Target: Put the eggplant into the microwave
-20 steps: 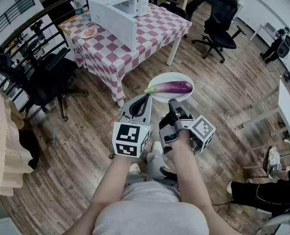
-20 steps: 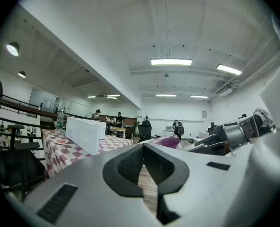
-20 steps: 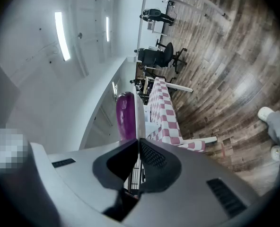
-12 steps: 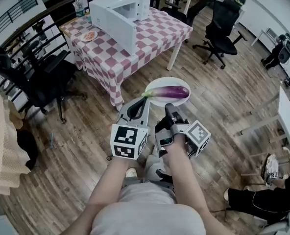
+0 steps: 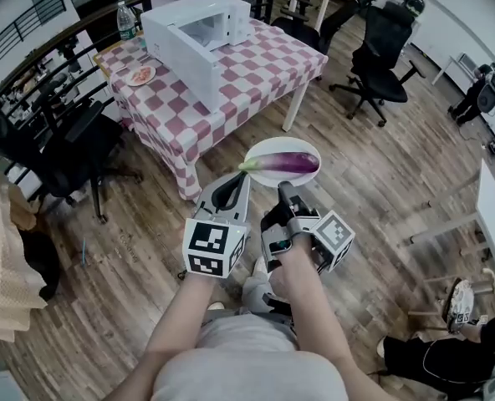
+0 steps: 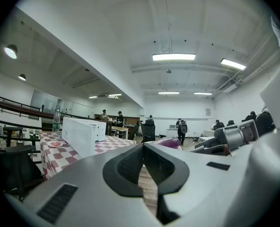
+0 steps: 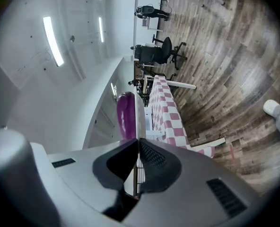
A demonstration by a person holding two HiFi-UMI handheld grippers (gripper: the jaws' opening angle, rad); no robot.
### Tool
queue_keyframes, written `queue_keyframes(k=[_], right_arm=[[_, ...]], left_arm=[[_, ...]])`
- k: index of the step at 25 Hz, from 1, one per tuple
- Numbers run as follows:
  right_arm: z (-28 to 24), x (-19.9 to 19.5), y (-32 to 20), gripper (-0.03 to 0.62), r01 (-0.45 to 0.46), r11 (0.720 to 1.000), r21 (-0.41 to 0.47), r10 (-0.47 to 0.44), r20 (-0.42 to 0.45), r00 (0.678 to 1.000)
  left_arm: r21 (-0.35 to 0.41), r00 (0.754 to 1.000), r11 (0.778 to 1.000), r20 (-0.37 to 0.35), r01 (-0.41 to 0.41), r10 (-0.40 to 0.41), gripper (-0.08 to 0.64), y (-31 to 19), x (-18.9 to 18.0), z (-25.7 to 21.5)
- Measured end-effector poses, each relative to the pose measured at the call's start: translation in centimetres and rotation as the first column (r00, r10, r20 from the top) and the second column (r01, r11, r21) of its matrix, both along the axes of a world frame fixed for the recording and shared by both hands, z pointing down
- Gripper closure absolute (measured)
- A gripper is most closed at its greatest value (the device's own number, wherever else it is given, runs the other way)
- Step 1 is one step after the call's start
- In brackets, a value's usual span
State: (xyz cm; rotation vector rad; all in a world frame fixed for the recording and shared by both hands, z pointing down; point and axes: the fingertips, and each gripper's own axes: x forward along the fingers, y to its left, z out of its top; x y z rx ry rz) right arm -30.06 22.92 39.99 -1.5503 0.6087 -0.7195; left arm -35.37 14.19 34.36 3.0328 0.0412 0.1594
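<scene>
The microwave (image 5: pixel 193 27) stands on the checkered desk (image 5: pixel 256 61) at the upper left of the head view, well apart from the load, so a walk of some length appears to lie ahead, and whether its door is open cannot be read. The left claw (image 5: pixel 244 179) is closed on nothing, its tips just beside the plate's left edge. A nudge from it could push the stem end and set the eggplant (image 5: pixel 285 162) rolling. The eggplant lies loose across a white plate (image 5: pixel 281 143) in the middle of the frame. The right claw (image 5: pixel 283 187) is clamped on the plate's near rim alone. With a single hold at the edge, any dip or twist of that hand would likely tilt the plate, and the round vegetable could slide off to the floor.

The eggplant is long, glossy and deep purple. Its green stem end points left and reaches past the rim.
</scene>
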Motion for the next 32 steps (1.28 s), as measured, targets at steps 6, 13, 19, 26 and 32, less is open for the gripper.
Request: queue_keyframes(k=[6,13,19,26,32], right_arm=[[0.3,5.9,-0.4,0.558,0.028,1.0,-0.011,-0.028,-0.005,1.0],[0.5,11.9,-1.5,0.558,0.08,0.997,-0.017,-0.08,-0.001,0.997],[0.8,16.2,-1.7,0.558,0.118,0.993,-0.028,-0.118,0.0,0.993],[1.8,20.2,-1.7,0.558,0.121,0.992,-0.041,-0.121,0.008,0.993],[2.1,23.2,-3.2,0.558,0.125,0.992,-0.028,-0.124,0.014,0.992]], left_arm=[[-0.014,1.0,1.0,0.002,0.023,-0.023,0.557,-0.7,5.6,0.6],[-0.014,0.998,0.998,-0.008,0.065,-0.065,0.557,-1.2,11.2,0.4],[-0.021,0.995,0.995,-0.016,0.097,-0.097,0.557,-1.0,15.3,0.6],[-0.03,0.994,0.994,-0.018,0.105,-0.105,0.557,-1.2,19.1,1.5],[-0.03,0.992,0.992,-0.013,0.124,-0.125,0.557,-2.6,21.9,1.9]])
